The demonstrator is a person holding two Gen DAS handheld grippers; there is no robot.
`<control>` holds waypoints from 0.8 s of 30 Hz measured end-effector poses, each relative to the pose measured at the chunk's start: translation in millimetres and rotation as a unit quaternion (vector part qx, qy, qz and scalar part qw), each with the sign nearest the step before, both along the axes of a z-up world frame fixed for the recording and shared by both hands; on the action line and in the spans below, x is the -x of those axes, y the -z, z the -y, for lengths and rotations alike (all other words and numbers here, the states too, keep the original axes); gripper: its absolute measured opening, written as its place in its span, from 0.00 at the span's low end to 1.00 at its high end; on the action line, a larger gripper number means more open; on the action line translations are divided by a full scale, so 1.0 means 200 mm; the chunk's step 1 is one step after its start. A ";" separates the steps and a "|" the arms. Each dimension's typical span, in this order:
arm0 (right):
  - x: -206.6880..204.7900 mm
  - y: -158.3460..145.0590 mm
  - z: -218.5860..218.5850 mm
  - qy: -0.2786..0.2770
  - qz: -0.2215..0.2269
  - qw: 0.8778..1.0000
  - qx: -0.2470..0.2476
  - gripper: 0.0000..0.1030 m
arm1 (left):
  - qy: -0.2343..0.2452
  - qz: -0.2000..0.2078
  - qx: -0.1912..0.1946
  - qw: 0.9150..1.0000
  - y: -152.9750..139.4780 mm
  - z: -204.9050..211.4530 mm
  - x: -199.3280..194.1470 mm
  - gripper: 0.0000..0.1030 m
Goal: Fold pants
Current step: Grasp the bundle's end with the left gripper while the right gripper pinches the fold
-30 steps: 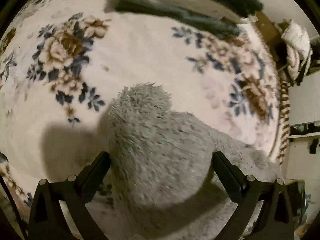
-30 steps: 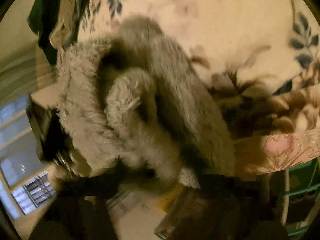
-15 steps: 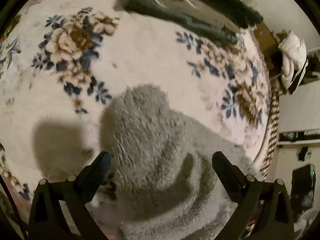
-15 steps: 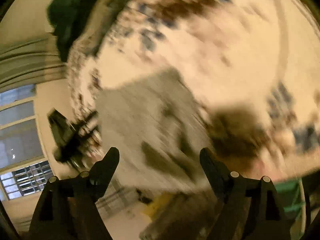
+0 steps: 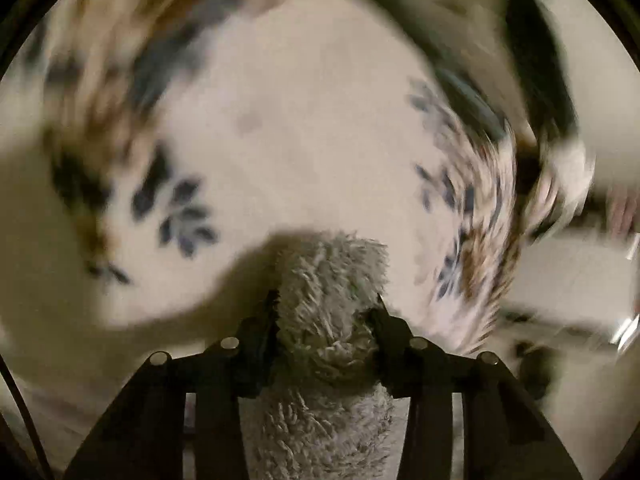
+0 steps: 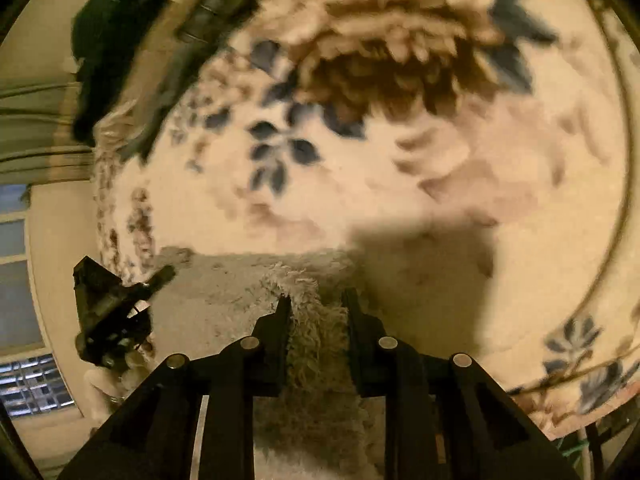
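pants [image 5: 332, 280] bunched between left gripper [image 5: 326, 312] fingers, fabric running back under the camera. Right gripper [image 6: 316, 304] pinches another fold of the pants; the rest spreads left of it on the blanket [image 6: 400, 184]. Left gripper visible at far left of right view, at blanket edge. Clothes pile [image 6: 132, 52] on far side of blanket.

The fluffy grey pants [image 5: 332, 320] lie bunched on the floral blanket [image 6: 420, 184], a fold pinched upward at each end.
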State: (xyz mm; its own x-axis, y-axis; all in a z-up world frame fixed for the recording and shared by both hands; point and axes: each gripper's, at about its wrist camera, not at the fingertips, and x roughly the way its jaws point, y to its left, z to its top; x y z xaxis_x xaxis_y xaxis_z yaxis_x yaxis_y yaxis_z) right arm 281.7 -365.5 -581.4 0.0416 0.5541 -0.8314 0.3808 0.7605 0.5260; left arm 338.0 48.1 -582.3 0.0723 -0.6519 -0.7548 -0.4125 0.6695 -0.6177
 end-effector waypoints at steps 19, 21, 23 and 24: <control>0.81 0.03 -0.09 0.030 -0.092 0.991 -0.098 0.13 | 0.124 0.060 -0.115 0.984 -0.34 0.23 0.89 0.80; 0.85 0.02 -0.07 0.018 -0.093 0.994 -0.048 0.13 | 0.166 0.056 -0.143 0.974 -0.32 0.28 0.97 0.80; 0.92 0.10 0.00 0.022 -0.137 0.990 -0.036 0.15 | 0.179 0.029 -0.133 0.974 -0.29 0.30 1.03 0.80; 0.94 0.11 0.01 0.021 -0.146 0.988 -0.040 0.16 | 0.178 0.019 -0.122 0.976 -0.31 0.30 1.06 0.80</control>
State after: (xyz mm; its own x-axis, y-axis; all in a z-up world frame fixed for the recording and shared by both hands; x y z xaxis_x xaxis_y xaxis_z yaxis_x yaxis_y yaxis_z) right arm 94.4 -366.8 -603.8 -0.1699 0.6214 -0.7649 0.5552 0.7016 0.4467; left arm 126.7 -12.6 -520.0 -0.0950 -0.4428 -0.8915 -0.1078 0.8949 -0.4330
